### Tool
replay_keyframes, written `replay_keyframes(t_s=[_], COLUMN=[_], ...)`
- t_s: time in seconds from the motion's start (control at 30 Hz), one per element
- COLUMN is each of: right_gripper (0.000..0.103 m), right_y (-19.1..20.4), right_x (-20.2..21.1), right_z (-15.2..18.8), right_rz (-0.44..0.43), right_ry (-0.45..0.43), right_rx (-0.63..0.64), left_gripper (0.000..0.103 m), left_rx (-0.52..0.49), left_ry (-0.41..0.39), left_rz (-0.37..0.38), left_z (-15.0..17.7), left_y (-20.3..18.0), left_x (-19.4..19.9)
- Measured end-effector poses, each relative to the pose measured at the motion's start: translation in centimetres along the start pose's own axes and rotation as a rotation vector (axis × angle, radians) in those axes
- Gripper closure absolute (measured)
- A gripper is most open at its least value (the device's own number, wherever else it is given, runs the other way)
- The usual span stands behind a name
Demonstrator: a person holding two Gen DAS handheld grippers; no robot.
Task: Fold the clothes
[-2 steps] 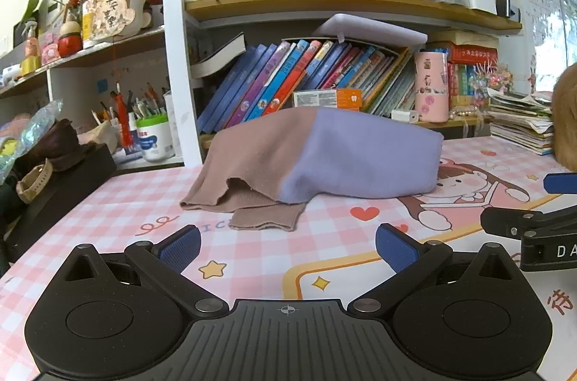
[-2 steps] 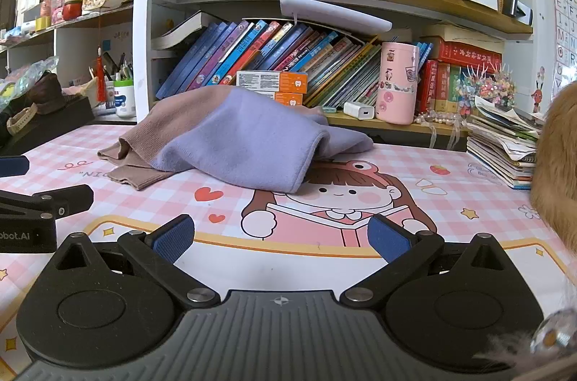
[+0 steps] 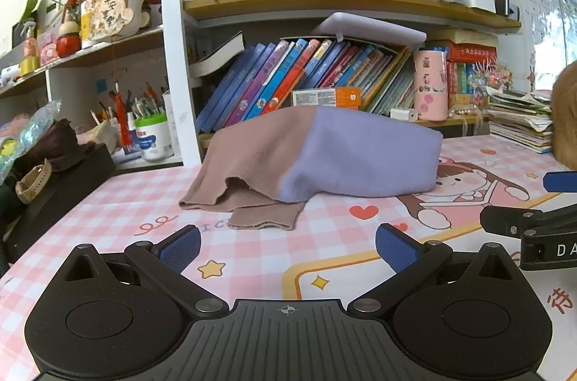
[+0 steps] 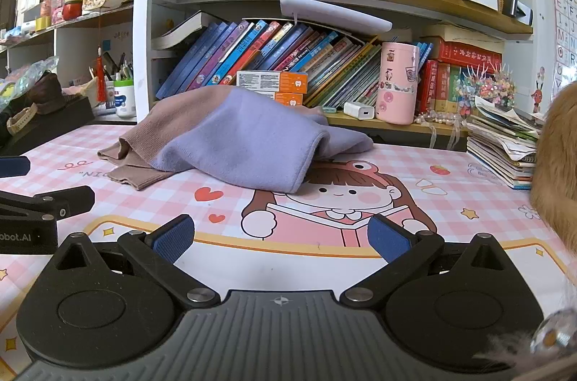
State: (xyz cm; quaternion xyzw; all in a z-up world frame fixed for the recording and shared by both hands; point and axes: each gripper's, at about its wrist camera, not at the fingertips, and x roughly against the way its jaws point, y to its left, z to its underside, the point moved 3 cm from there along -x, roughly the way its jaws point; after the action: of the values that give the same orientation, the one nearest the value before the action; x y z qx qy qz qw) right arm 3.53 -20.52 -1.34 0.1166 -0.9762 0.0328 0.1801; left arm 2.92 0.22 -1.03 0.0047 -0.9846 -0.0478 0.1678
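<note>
A folded two-tone garment (image 3: pixel 324 154), mauve-brown on the left and lavender on the right, lies in a soft heap on the pink checked table mat (image 3: pixel 108 222), with a brown cuff (image 3: pixel 267 218) sticking out in front. It also shows in the right wrist view (image 4: pixel 245 143). My left gripper (image 3: pixel 287 247) is open and empty, a short way in front of the garment. My right gripper (image 4: pixel 281 238) is open and empty, in front of the garment's lavender end. Each gripper shows at the edge of the other's view.
A bookshelf (image 3: pixel 324 2) packed with books stands right behind the garment. A pink cup (image 4: pixel 396 82) and a white charger (image 4: pixel 360 110) sit on its low ledge. A stack of papers (image 4: pixel 505 143) lies at right, a dark box with a watch (image 3: pixel 47 179) at left. Orange fur (image 4: pixel 555 164) fills the right edge.
</note>
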Motion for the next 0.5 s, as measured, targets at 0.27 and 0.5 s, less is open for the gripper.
replay_keyframes(t_s=[0.27, 0.5], right_gripper=[0.0, 0.0], right_y=[-0.03, -0.1], right_x=[-0.03, -0.17], right_z=[0.0, -0.02], right_rz=[-0.001, -0.002], right_ry=[0.0, 0.0], right_rx=[-0.003, -0.008], left_gripper=[0.0, 0.0], left_rx=[-0.007, -0.011], left_ry=[0.002, 0.01], left_rz=[0.006, 0.003], left_z=[-0.1, 0.02], left_y=[0.58, 0.0], left_x=[-0.12, -0.06])
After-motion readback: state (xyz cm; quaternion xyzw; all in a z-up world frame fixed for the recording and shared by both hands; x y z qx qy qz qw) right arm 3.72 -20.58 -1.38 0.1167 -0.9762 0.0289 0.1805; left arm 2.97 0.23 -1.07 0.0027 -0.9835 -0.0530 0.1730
